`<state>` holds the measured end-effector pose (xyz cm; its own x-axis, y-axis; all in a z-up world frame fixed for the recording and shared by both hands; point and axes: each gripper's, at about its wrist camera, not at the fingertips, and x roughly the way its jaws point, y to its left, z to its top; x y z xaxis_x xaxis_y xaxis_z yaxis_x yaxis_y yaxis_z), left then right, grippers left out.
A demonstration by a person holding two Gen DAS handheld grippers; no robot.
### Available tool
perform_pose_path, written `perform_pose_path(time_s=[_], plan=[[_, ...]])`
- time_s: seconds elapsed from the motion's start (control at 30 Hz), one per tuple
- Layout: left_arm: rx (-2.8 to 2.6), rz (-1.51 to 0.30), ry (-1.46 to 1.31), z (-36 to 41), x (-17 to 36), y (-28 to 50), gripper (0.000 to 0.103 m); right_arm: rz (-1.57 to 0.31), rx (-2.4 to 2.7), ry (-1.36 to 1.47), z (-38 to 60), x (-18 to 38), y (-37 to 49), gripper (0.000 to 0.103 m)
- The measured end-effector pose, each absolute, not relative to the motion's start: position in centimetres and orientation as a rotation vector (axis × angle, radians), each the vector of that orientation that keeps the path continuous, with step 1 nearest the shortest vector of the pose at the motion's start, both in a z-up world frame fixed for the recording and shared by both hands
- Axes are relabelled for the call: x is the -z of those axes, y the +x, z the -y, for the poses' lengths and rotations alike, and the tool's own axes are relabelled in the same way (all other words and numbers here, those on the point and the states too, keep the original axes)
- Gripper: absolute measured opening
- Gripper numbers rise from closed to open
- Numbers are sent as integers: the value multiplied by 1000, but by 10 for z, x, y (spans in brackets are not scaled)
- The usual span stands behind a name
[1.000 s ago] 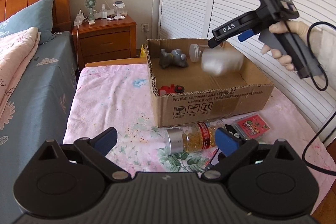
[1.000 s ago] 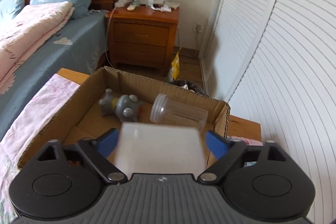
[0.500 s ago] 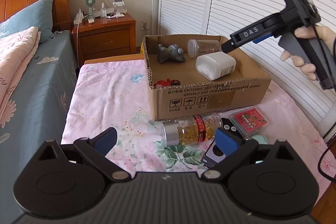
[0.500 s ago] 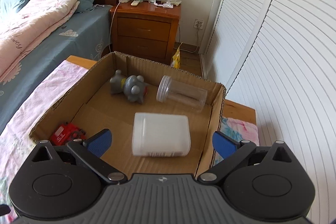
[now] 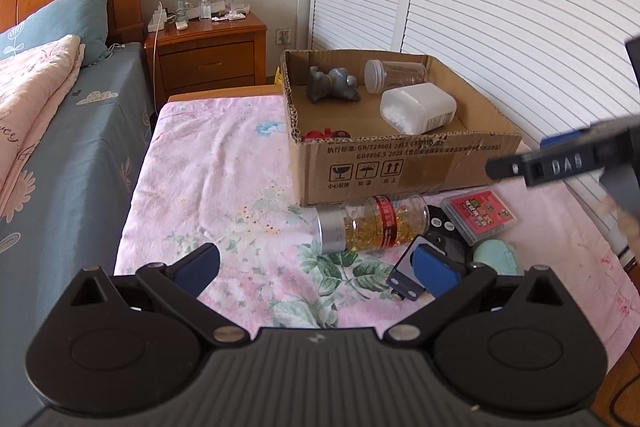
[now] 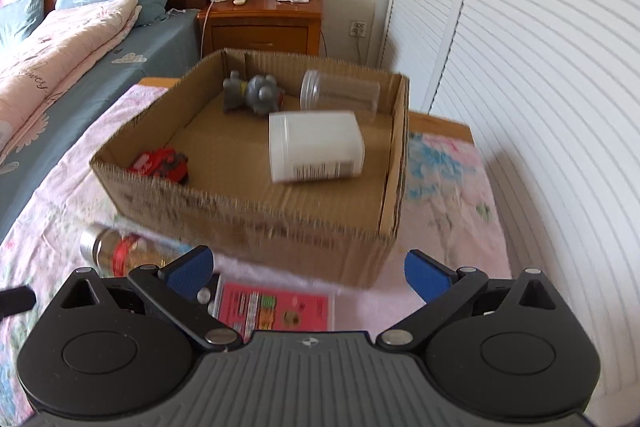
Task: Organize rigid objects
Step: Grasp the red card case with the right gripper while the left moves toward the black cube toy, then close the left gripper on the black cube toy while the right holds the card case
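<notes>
Capsule bottle (image 5: 372, 225) lies on its side on floral cloth (image 5: 224, 163), touching front wall of cardboard box (image 5: 400, 167); long axis runs across view, silver cap to left. Left gripper (image 5: 316, 269): jaws just opened further to full spread, nothing between them; bottle sits just ahead, slightly toward its right finger. Right gripper (image 6: 308, 273): jaws wide, empty, poised over red card pack (image 6: 276, 309); bottle off to its left. Judgement: left hand nearer to bottle; jaws would need to cross its axis. White container (image 5: 418, 107) already inside box.
</notes>
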<state>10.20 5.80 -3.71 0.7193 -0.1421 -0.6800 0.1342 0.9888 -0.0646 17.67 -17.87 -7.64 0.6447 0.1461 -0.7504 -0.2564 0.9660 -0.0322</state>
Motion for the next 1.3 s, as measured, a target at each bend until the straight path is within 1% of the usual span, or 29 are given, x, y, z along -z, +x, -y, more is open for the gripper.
perform_pose_path(time_s=[0.23,0.53,0.8,0.9,1.17,1.3], plan=[[154,-766,17,-52,43,101,102,-876,-216,-124,168,110,169,103],[205,-778,44,-38,45,102,102,-910,-216,-77,175,131,179,103],[218,-797,90,-17,48,115,102,-921,-161,-36,205,140,179,103],[236,-796,105,-9,48,123,102,-908,-119,-63,214,145,178,103],[167,-790,139,3,56,157,102,-886,-129,-86,218,148,174,103],[160,-805,140,0,61,158,102,-875,-130,-87,218,149,172,103]])
